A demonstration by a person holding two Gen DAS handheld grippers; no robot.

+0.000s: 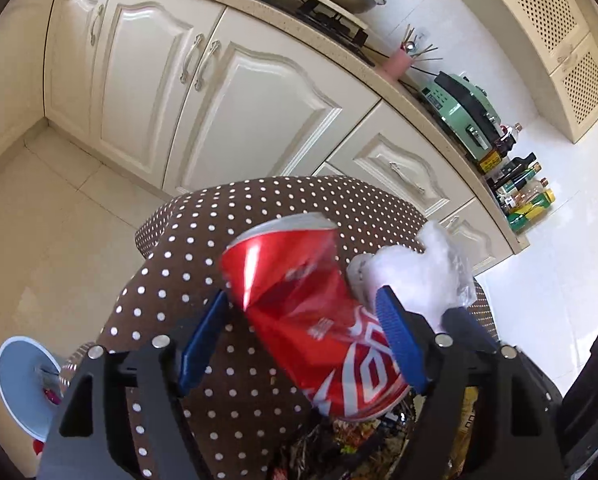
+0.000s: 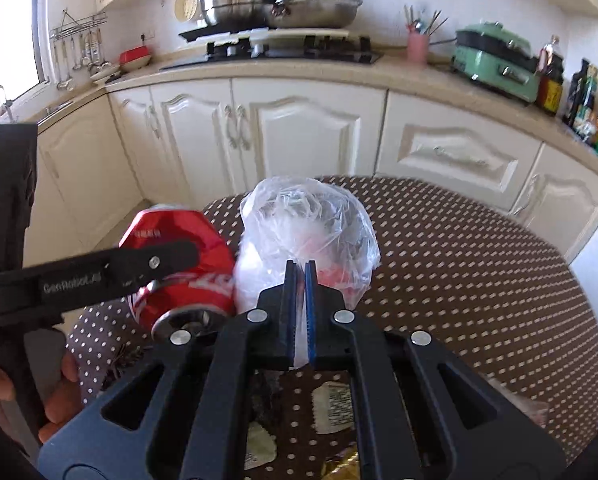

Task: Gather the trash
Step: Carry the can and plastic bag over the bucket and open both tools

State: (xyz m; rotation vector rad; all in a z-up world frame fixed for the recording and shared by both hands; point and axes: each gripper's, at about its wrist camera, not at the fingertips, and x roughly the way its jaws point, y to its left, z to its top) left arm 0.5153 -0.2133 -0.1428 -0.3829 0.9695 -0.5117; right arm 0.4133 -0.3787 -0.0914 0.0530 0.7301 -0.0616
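Note:
A dented red cola can [image 1: 319, 320] sits between the blue pads of my left gripper [image 1: 299, 312]; the right pad touches it, the left pad stands a little off it, above the brown polka-dot table [image 1: 259, 216]. The can also shows in the right wrist view [image 2: 179, 264] with the left gripper's finger across it. My right gripper [image 2: 299, 276] is shut on a clear plastic bag [image 2: 307, 224] with something red inside. The bag shows beside the can in the left wrist view [image 1: 423, 272].
Wrappers and scraps lie on the table below the grippers [image 2: 331, 404] and in the left wrist view [image 1: 359, 436]. A blue-white bin [image 1: 23, 384] stands on the floor at left. Cream cabinets [image 2: 299, 136], stove with pots [image 2: 275, 8] and bottles [image 2: 591, 108] lie beyond.

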